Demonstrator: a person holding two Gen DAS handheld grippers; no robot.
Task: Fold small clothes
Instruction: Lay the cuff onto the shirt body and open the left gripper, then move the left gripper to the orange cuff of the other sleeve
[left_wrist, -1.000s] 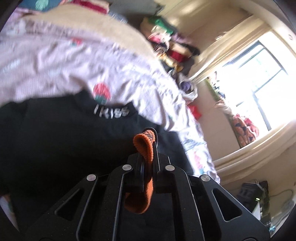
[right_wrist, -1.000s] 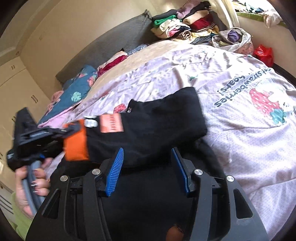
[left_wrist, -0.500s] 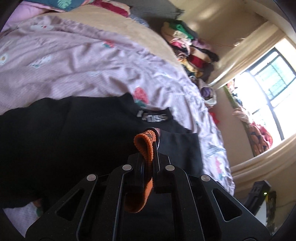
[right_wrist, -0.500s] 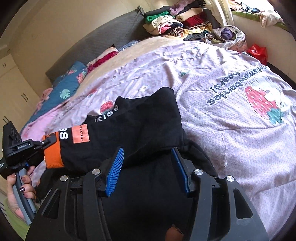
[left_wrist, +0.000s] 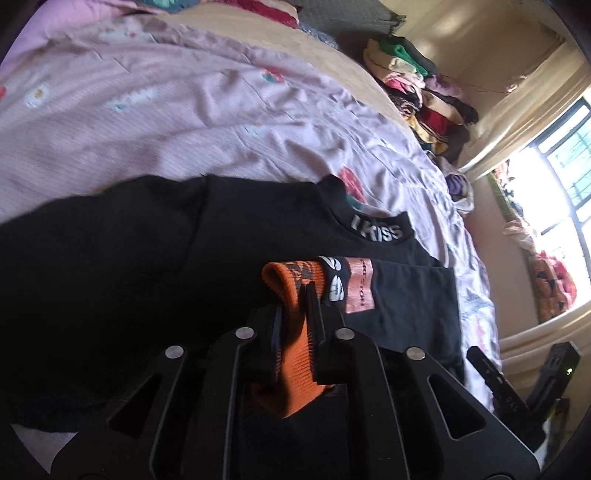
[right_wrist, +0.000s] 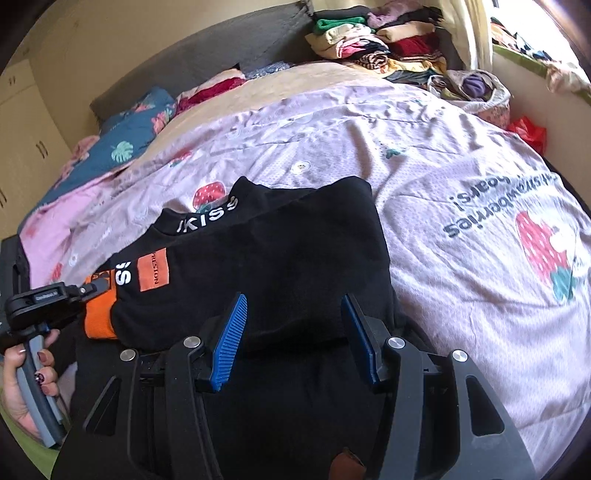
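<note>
Sleeve lies crosswise, orange cuff pinched in left tool, jaws starting apart.

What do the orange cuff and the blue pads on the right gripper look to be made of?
Orange cuff: ribbed knit, matte; fine parallel ribs run along it. Blue pads: probably rubber or soft plastic, matte, with moulded ridges across the face; the exact material cannot be told.

A pink bedspread printed with strawberries and lettering covers the bed. At its far corner a stack of folded clothes leans by the dark headboard. A teal leaf-patterned pillow lies at the head. What may be a bright window glares at the right.
</note>
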